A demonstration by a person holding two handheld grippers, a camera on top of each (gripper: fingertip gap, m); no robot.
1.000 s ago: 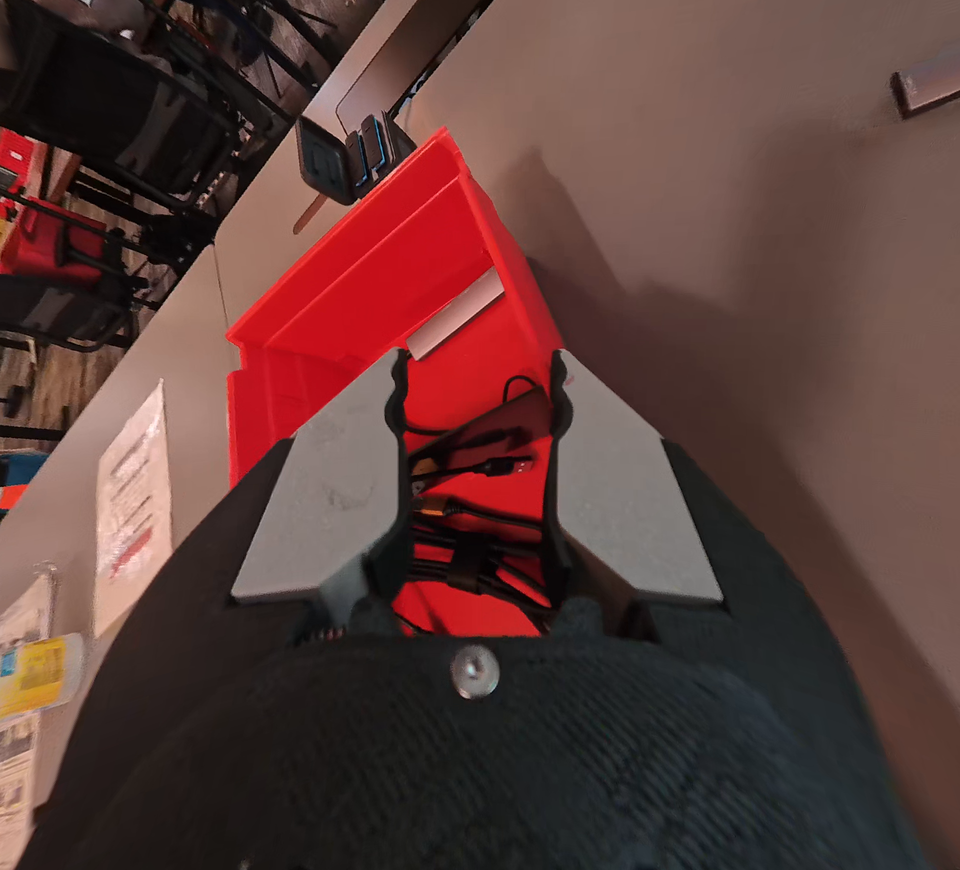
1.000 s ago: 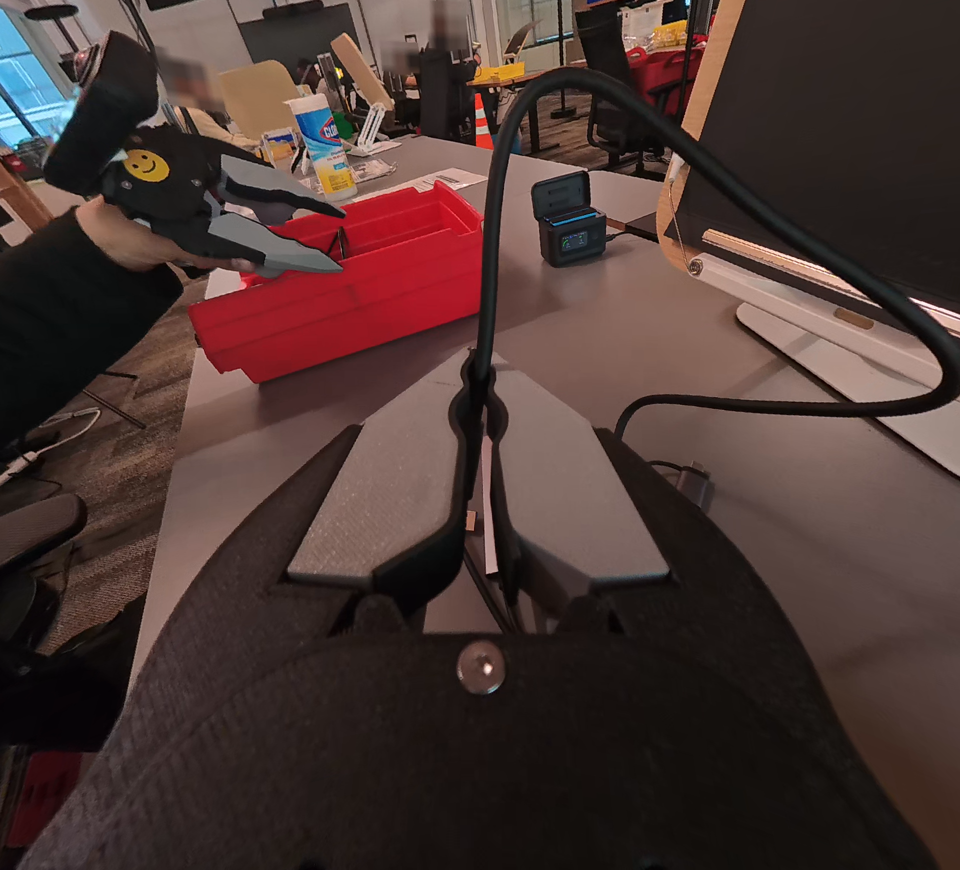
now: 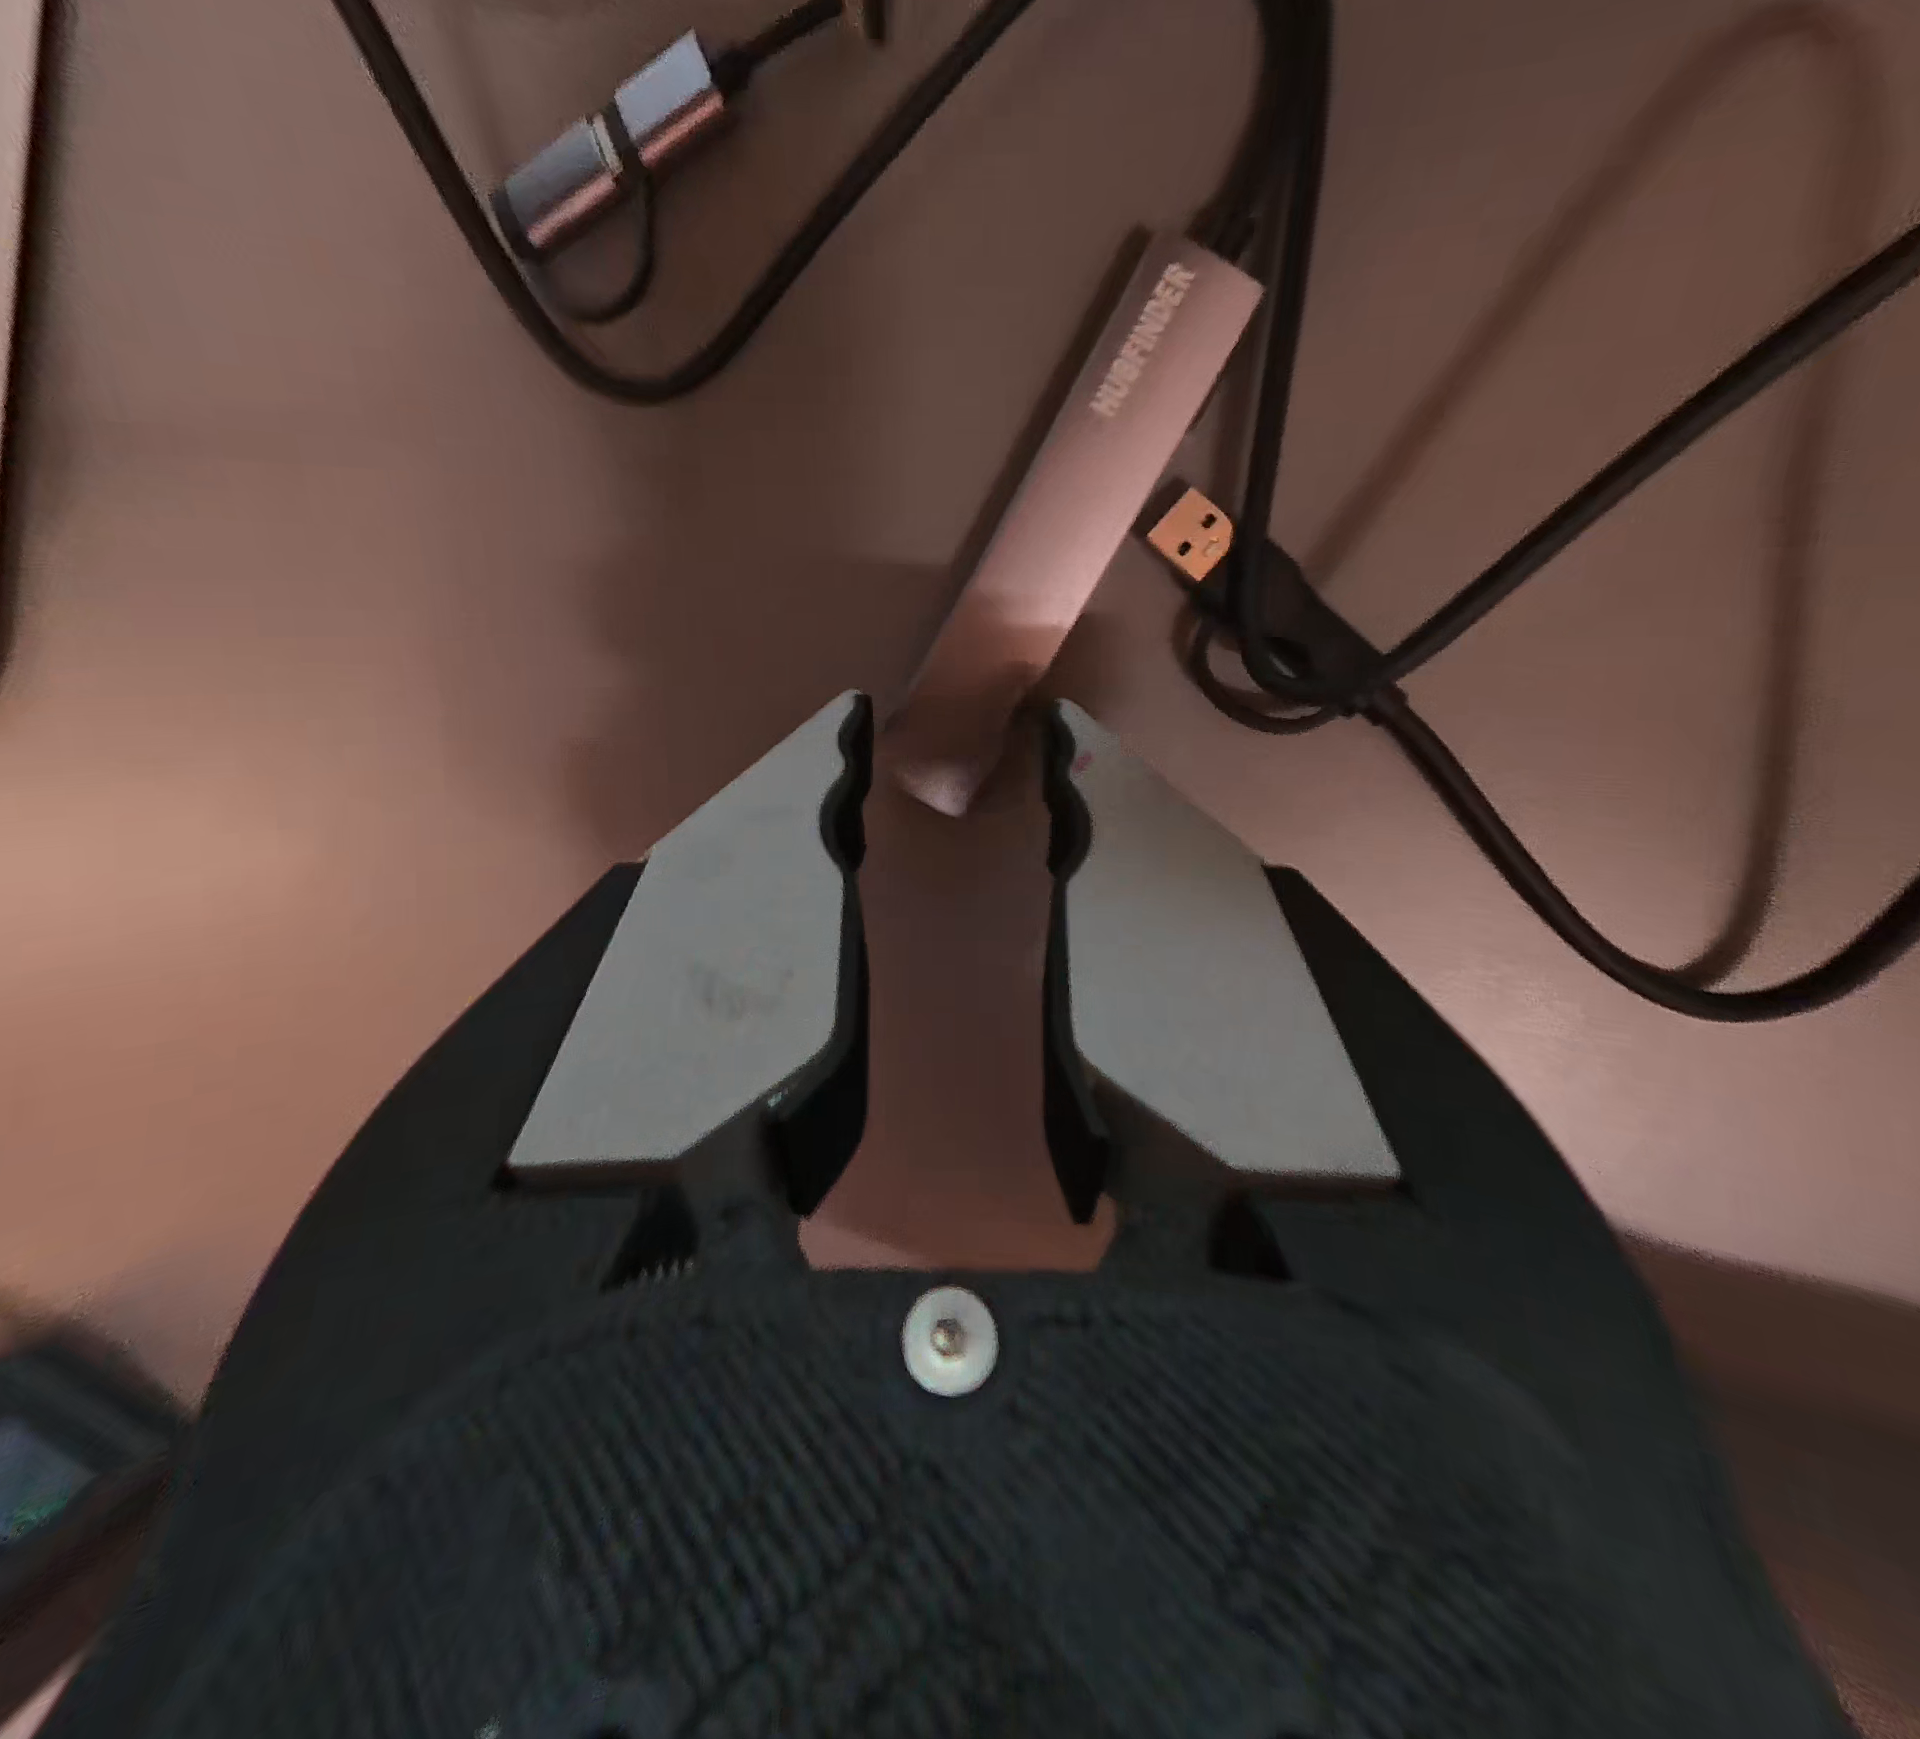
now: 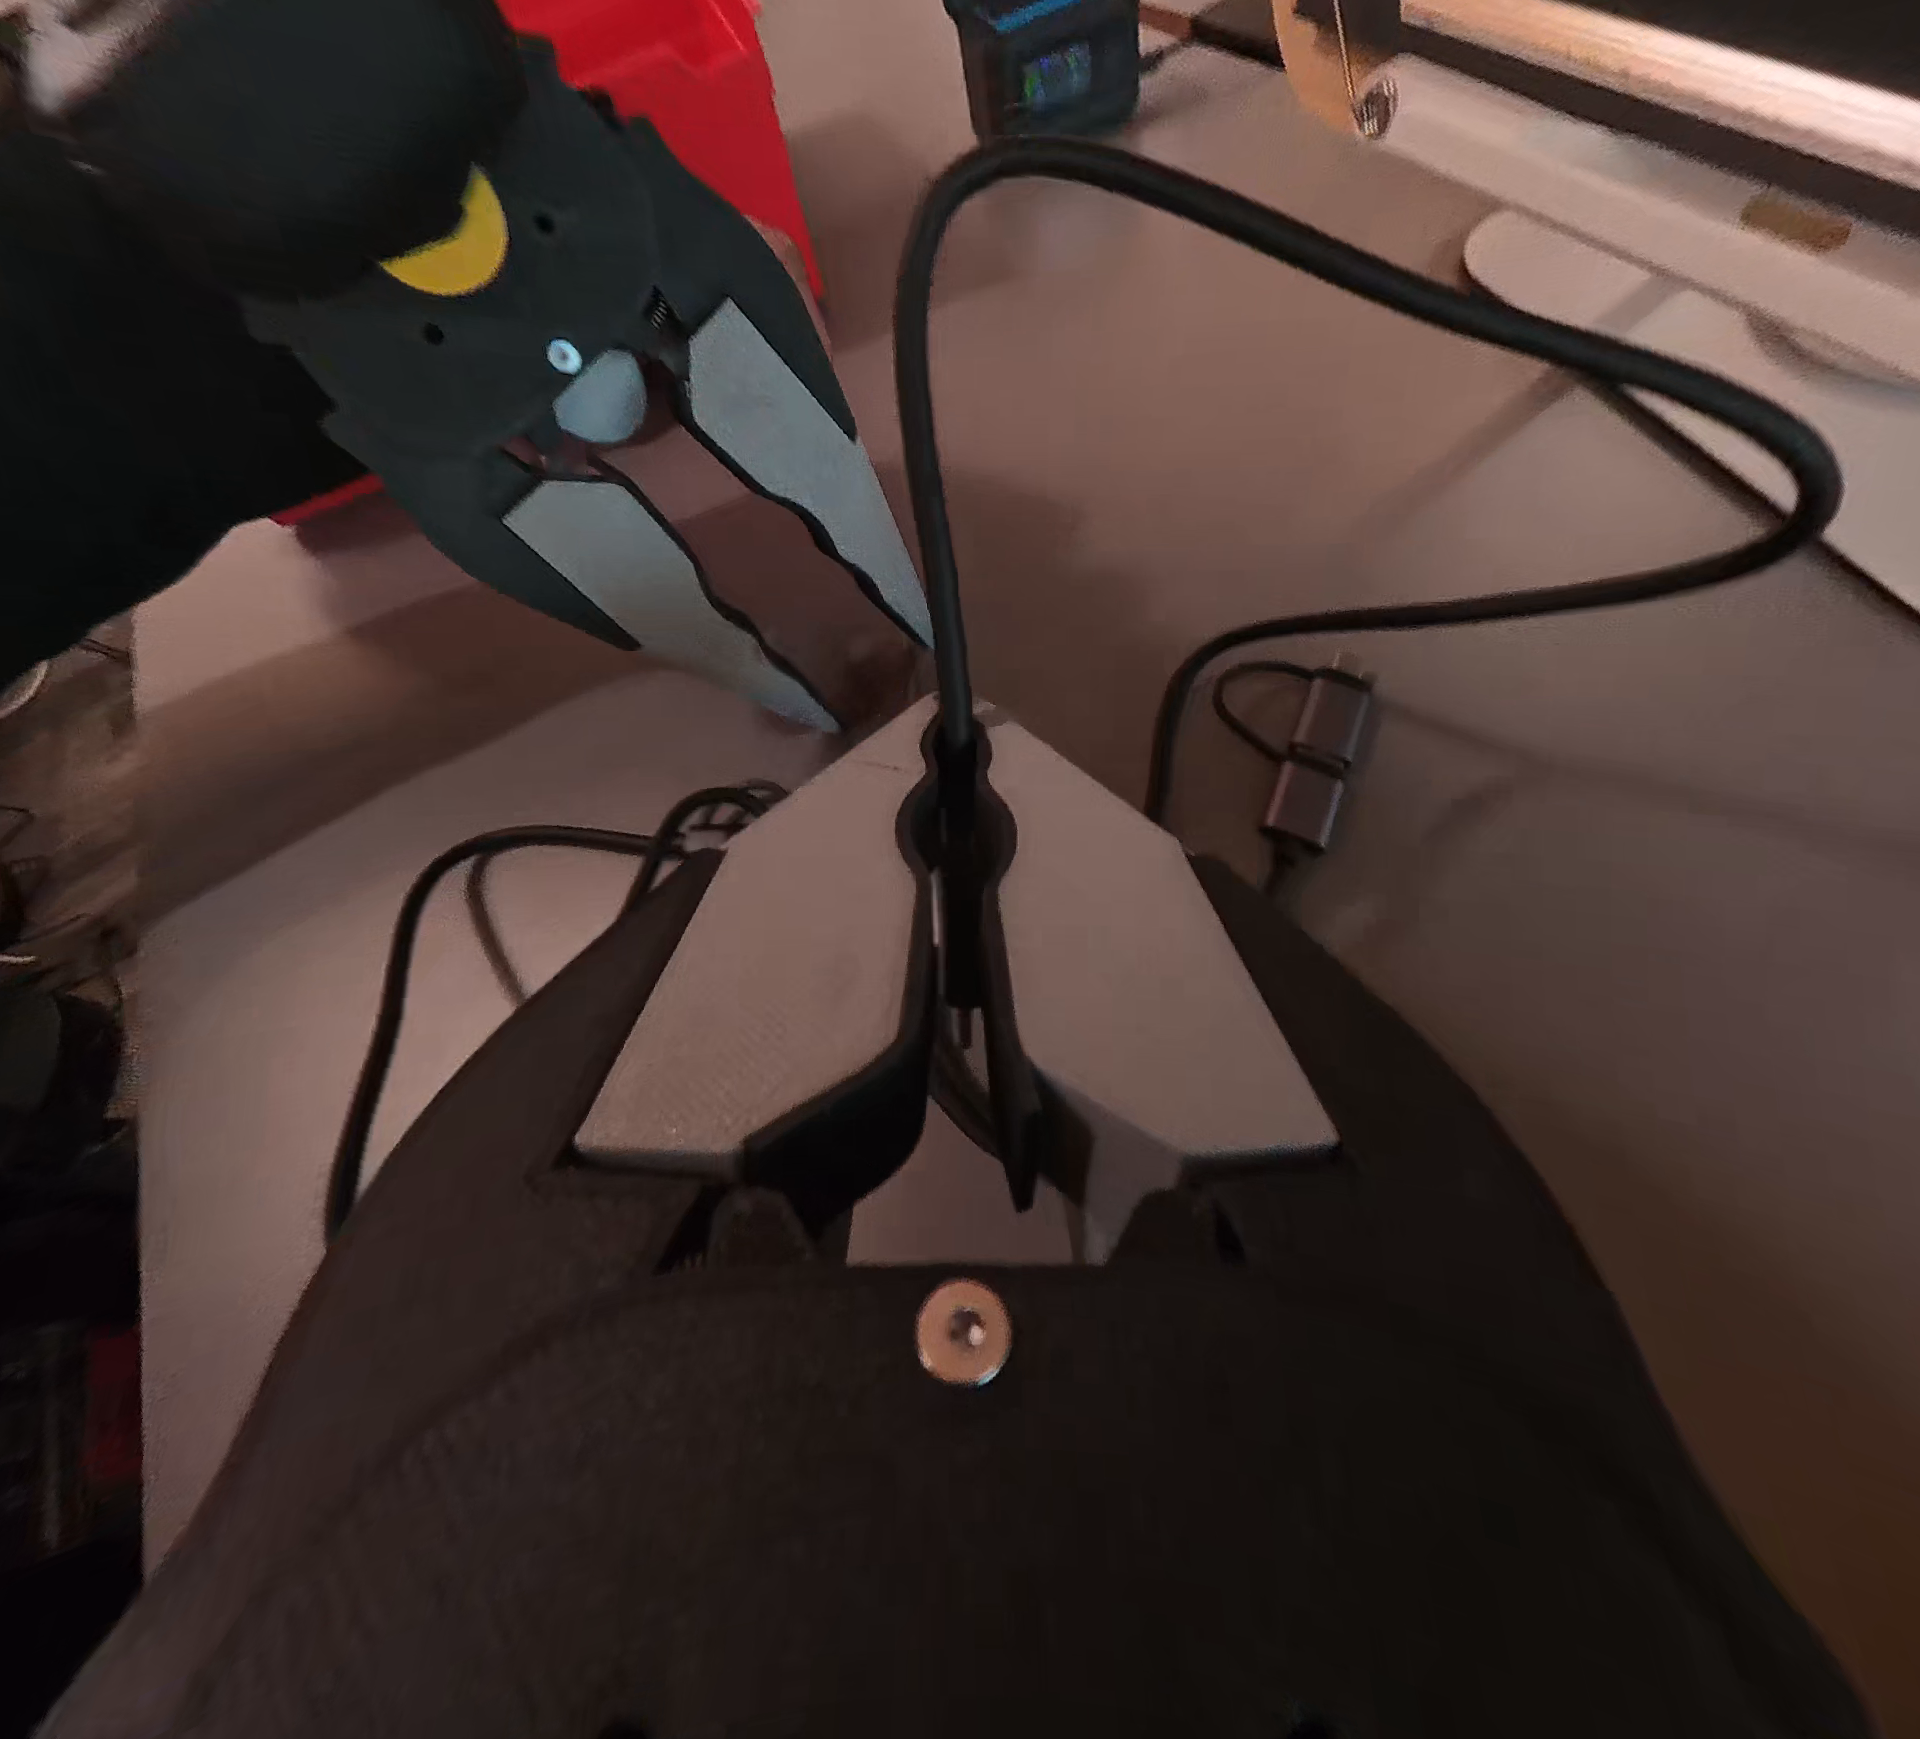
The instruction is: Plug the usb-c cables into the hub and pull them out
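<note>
Now, left gripper (image 3: 951,733): jaws spread wide, nothing pinched; the near end of the hub sits in the gap between the fingertips, with table showing on either side of it.
Hub (image 3: 1101,484): a slim metallic bar lying flat on the table (image 3: 312,754), running away and to the right from the left gripper; its far end has black cables (image 3: 1278,162) coming out of it.
Loose plug: an orange-tipped connector (image 3: 1190,536) lies just beside the hub's right edge, unplugged, with a tangle of black cord right behind it.
Right gripper (image 4: 956,733): fingers closed tight on a black cable (image 4: 935,401), which rises straight up from the tips, arches over and loops away right across the table (image 4: 1558,1066).
Adapter pair: two grey connector blocks (image 3: 623,141) joined end to end, far left of the hub, well apart from it; in the right wrist view the same pair (image 4: 1320,754) lies just right of the right gripper.
Crowding: in the right wrist view the left gripper (image 4: 873,681) points down at the table just ahead of the right gripper's tips, its far finger nearly against the rising cable.
Open room: bare table left of the hub.
Back edge: a red bin (image 4: 665,27), a small dark case (image 4: 1039,27) with its lid up and a monitor base (image 4: 1579,276), all well apart from the grippers.
</note>
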